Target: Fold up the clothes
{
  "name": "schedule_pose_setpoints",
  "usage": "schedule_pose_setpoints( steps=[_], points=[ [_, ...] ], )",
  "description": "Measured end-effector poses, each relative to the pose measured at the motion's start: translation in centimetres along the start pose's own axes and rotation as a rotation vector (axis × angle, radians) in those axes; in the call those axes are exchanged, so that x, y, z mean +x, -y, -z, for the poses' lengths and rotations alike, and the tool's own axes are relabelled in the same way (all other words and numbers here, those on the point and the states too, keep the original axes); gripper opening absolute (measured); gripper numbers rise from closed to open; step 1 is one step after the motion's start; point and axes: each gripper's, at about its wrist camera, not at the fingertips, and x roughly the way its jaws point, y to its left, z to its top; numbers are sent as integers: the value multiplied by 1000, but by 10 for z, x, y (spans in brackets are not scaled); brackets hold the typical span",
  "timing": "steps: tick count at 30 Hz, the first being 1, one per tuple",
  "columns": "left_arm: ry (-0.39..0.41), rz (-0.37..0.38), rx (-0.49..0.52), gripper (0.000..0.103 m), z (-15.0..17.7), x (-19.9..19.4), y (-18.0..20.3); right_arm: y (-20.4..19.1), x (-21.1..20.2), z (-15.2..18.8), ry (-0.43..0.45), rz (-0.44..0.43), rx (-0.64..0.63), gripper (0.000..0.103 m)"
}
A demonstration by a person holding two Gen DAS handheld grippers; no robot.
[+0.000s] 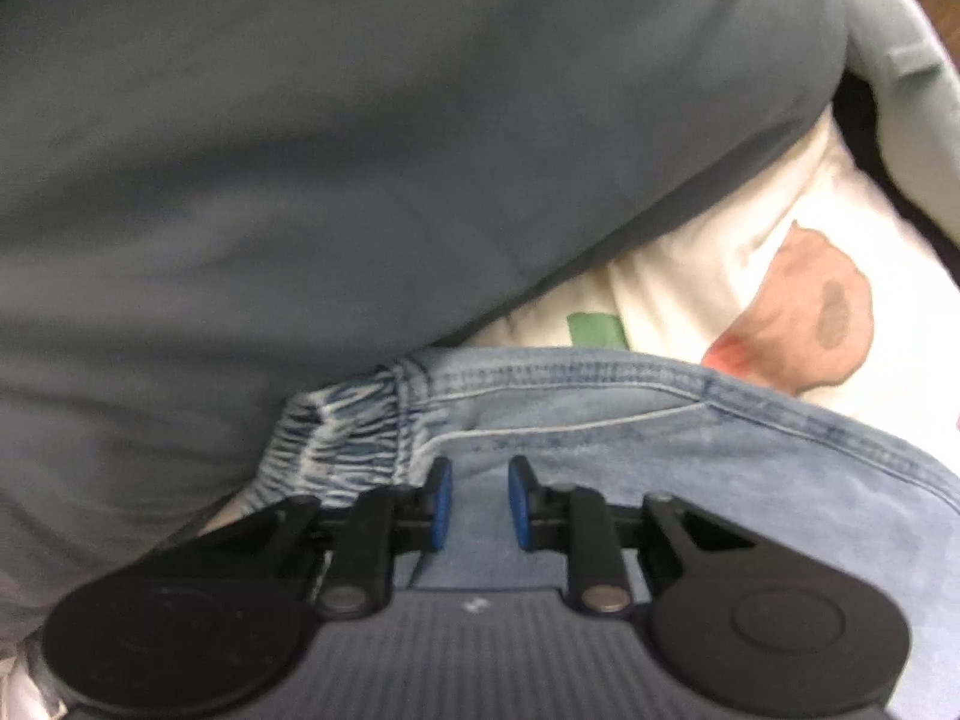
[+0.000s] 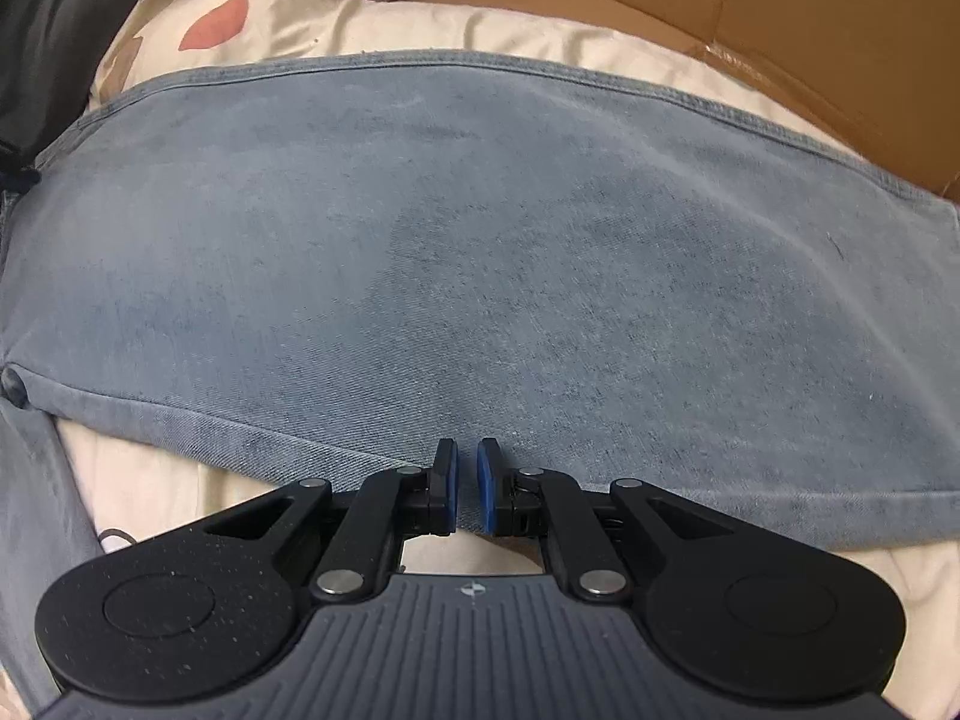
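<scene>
Left gripper (image 1: 480, 501): I see my blue pads a narrow gap apart, denim showing between them; whether they pinch it I cannot tell.
Right gripper (image 2: 467, 492): my pads nearly meet over the near hem, a thin slit between them; I cannot tell if cloth is caught.
Jeans (image 2: 480, 264): in the right view the leg lies flat, its long axis running left to right across the frame, its near edge just under my fingertips.
Waistband (image 1: 360, 420): in the left view the elastic, gathered end sits just ahead and left of my left pads, the seam curving away to the right.
Grey-blue garment (image 1: 360, 150): covers the waistband's left end.
Bedsheet (image 2: 600, 36): cream, printed, under the jeans.
Cardboard box (image 2: 780, 12): beyond the sheet, upper right.
</scene>
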Motion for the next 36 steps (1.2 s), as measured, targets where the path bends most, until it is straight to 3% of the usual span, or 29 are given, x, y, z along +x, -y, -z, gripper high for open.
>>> schedule_pose_setpoints(
  steps=[7,17,21,24,28,30,36],
  points=[
    [-22,59,55,25,29,-23,6,3,5,-6,-24,3,54,11],
    [-28,92,78,25,66,-14,39,8,8,-11,-47,-16,88,10],
    [-31,29,104,37,68,-4,43,6,7,-7,-30,-6,115,10],
    [-11,-23,104,40,66,1,41,7,5,-3,-24,4,129,10],
    [17,-106,72,36,57,2,41,1,1,-3,-25,27,119,11],
    [15,-98,66,24,52,-3,43,-4,-4,-4,-12,28,102,13],
    [15,53,115,24,55,-24,53,-8,-16,-8,47,19,50,13]
  ],
)
